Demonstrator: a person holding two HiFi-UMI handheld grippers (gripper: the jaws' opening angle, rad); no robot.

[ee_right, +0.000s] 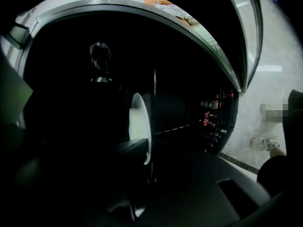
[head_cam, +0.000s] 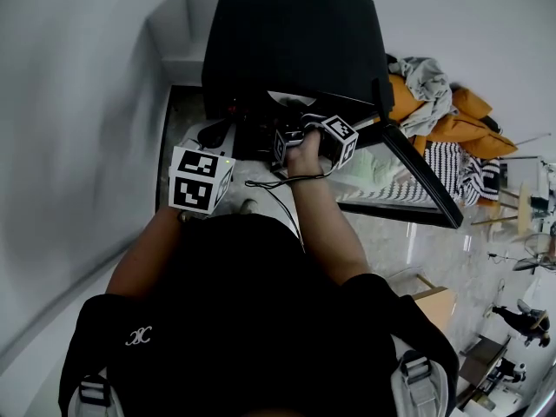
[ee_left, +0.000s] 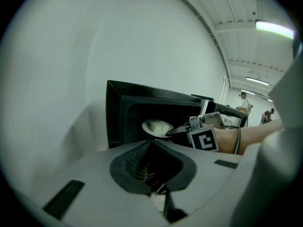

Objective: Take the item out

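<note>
Your right gripper is inside the open front of the black oven, and it is closed on the rim of a white plate. In the right gripper view the plate shows edge-on and upright, with one dark jaw on each side of its lower rim. A pale lump of food lies on the plate, on the side turned to the left of that view. From the left gripper view, the plate is level in the dark cavity, just inside the opening, and the same pale lump sits in its middle. The oven door stands open beside your right forearm. Your left gripper is held back outside the oven, near its left corner, and its jaws are together with nothing between them. Its marker cube is close in front of your body.
</note>
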